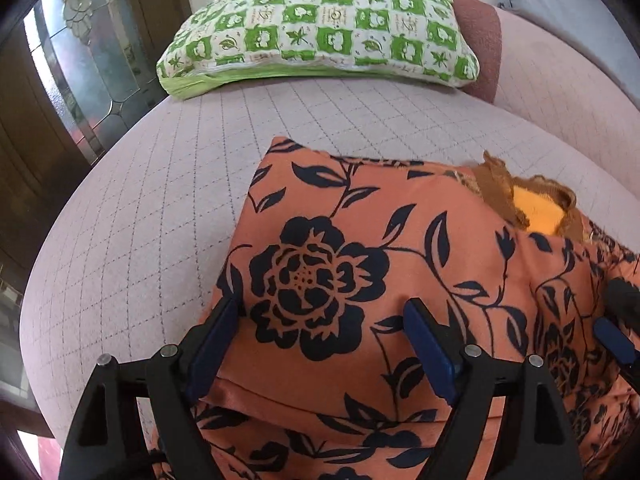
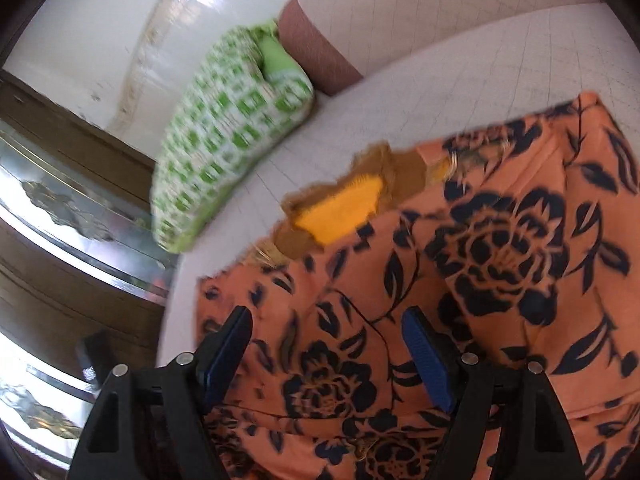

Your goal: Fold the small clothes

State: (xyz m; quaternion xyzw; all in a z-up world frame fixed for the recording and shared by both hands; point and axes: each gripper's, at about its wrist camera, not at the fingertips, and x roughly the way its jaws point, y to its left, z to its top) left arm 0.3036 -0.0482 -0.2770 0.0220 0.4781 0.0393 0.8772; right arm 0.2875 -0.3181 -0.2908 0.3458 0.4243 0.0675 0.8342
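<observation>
orange floral garment (image 1: 360, 280) lies folded on a pale quilted bed (image 1: 160, 200), both grippers poised over it with nothing pinched.

left gripper (image 1: 320, 320) hovers over the near edge of the garment, its blue pads (image 1: 216, 344) spread wide and not pressing the cloth; a large dark printed flower sits between them. right gripper (image 2: 326, 336) hangs over the same garment, jaws likewise spread and gripping nothing, though that view is blurred. a brown neckline (image 1: 500, 192) with a yellow lining (image 1: 540, 212) shows at the garment's far edge. beyond it, well apart, a green-and-white patterned pillow (image 1: 320, 28) rests against a reddish-brown cushion (image 1: 480, 40) at the head of the bed. a dark wooden door with patterned glass (image 1: 80, 72) stands beside the bed.
</observation>
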